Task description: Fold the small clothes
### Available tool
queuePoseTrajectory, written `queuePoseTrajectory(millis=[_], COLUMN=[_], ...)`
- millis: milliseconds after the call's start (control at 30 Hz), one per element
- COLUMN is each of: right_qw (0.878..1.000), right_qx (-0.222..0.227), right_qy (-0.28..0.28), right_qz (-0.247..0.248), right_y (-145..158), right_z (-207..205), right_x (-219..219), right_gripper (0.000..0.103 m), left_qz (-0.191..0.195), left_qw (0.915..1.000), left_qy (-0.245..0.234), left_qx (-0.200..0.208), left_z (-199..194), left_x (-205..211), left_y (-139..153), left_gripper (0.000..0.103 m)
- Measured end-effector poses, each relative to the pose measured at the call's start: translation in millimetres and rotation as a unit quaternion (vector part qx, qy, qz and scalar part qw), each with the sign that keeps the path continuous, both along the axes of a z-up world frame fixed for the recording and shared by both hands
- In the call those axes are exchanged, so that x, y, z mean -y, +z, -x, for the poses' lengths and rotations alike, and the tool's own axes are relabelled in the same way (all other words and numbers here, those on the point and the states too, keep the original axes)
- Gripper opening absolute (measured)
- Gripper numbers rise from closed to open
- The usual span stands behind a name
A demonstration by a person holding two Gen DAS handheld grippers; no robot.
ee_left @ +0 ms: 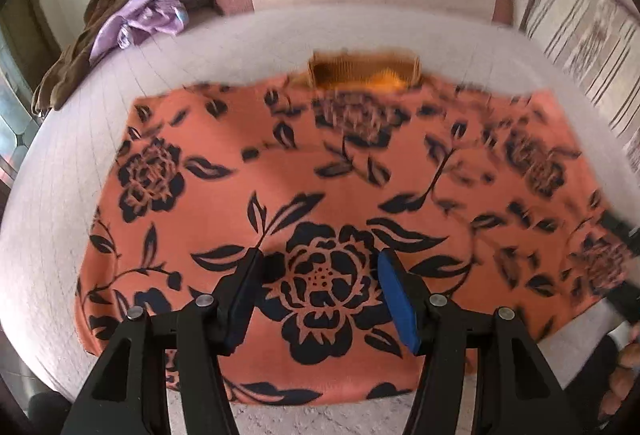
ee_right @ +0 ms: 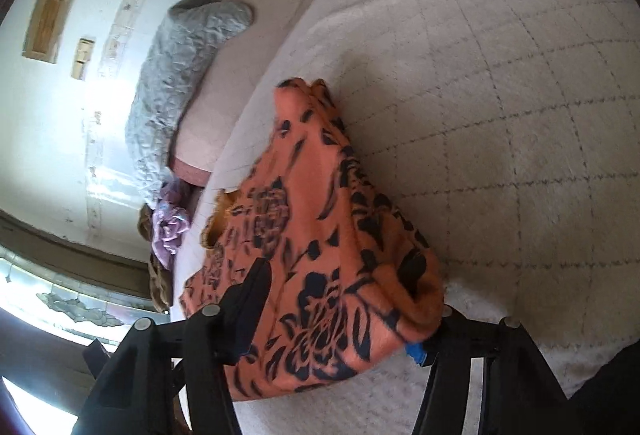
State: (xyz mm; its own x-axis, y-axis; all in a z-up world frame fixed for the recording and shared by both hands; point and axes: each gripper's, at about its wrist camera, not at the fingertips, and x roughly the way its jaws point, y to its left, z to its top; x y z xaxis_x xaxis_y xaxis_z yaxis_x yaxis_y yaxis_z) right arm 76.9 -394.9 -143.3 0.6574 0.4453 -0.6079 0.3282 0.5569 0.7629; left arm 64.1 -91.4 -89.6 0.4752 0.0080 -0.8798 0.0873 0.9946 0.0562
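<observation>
One orange floral garment lay spread on the bed. The left gripper hovered with jaws apart; only the right-wrist view showed the right gripper clamping a lifted fold.

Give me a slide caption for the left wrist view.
Open left gripper hovers over an orange floral garment spread flat on the quilted bed.
</observation>
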Motion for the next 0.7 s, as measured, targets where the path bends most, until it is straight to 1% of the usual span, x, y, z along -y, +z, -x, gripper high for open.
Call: queuePoseTrajectory(millis=[67,167,233,333,433,533,567,600,633,700], right_qw=[1.0,0.999,0.998,0.999,0.999,0.999,0.999,0.998,0.996,0.994], right_qx=[0.003,0.013,0.011,0.005,-0.002,-0.002,-0.003,-0.005,-0.014,-0.019], right_qy=[0.002,0.016,0.024,0.019,0.012,0.015,0.02,0.027,0.034,0.037], right_qz=[0.002,0.029,0.049,0.046,0.033,0.039,0.045,0.058,0.075,0.1], right_y=[1,11,15,13,7,9,10,11,11,17], right_z=[-3,-5,-7,-8,-8,-9,-11,-14,-16,-17], right_x=[0,-3,-7,-7,-4,-5,-6,-7,-9,-12], right_gripper=[0.062,0.06,0.059,0.059,0.06,0.06,0.054,0.031,0.027,0.021], left_qz=[-0.005,0.005,0.009,0.014,0.016,0.017,0.017,0.017,0.017,0.018], left_qw=[1.0,1.0,0.9999,0.9998,0.9999,0.9998,0.9998,0.9998,0.9998,0.9998], left_qy=[0.001,0.003,0.003,0.002,0.004,0.004,0.004,0.003,0.002,0.002], left_qx=[0.006,0.006,0.008,0.013,0.001,0.004,0.004,0.003,0.003,0.003], left_z=[1,1,1,2,-3,-2,-3,-3,-4,-5], left_x=[1,1,2,1,-2,-2,-2,-2,-2,-2], left_y=[3,8,10,13,5,4,4,4,4,2], left_gripper=[0.06,0.06,0.06,0.06,0.06,0.062,0.062,0.063,0.063,0.065])
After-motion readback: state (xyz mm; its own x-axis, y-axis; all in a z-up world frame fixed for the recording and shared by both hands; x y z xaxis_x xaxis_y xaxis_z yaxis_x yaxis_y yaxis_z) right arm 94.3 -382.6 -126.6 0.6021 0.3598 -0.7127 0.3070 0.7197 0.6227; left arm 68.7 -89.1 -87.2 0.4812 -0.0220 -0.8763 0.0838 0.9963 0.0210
